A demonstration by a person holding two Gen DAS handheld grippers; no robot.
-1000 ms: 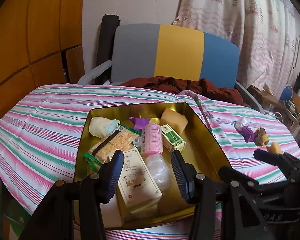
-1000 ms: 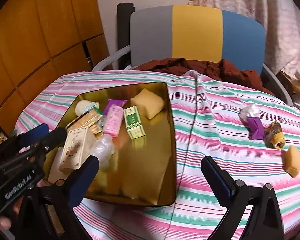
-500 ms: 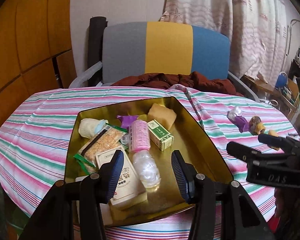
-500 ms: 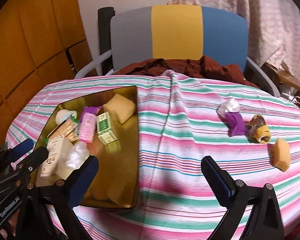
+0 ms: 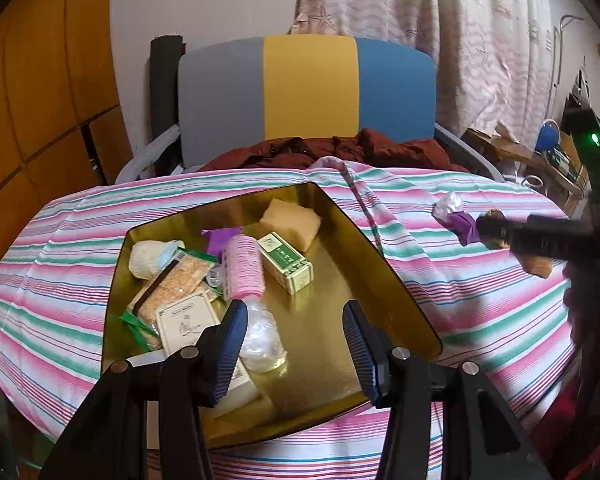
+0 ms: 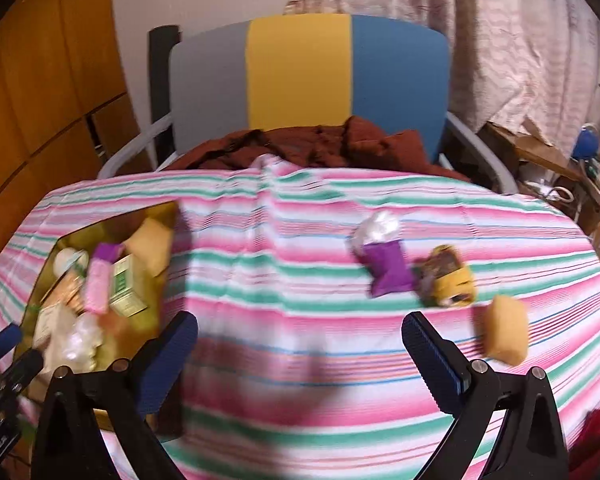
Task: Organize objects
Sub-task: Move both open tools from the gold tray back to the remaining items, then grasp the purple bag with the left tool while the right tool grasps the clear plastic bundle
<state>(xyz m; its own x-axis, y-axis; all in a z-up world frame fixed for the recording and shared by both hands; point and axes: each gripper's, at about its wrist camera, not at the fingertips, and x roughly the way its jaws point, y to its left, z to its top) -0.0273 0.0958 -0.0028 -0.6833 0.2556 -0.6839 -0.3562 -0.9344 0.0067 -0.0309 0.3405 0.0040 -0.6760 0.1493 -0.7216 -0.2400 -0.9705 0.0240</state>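
Observation:
A gold tray point(image 5: 392, 280) on the striped tablecloth holds several items: a pink packet point(image 5: 244, 266), a green-and-white box point(image 5: 286, 262), a yellow sponge point(image 5: 290, 222), a cracker pack point(image 5: 176, 284) and a clear bag point(image 5: 262, 340). My left gripper point(image 5: 294, 344) hovers open over the tray's near part, holding nothing. My right gripper point(image 6: 300, 354) is open above bare cloth. Ahead of it to the right lie a purple pouch point(image 6: 388, 272), a white wrapper point(image 6: 376, 228), a yellow-and-brown packet point(image 6: 446, 280) and a tan sponge point(image 6: 506, 334).
A chair point(image 6: 300, 76) with grey, yellow and blue panels stands behind the table, with a dark red garment point(image 6: 316, 146) on its seat. Wooden panels point(image 5: 40, 92) are at left, a curtain point(image 5: 440, 40) at right. Clutter point(image 6: 580, 168) sits past the table's right edge.
My right gripper has swung right, from over the tray to the loose items on the cloth. My left gripper has drawn back slightly and stays open over the tray.

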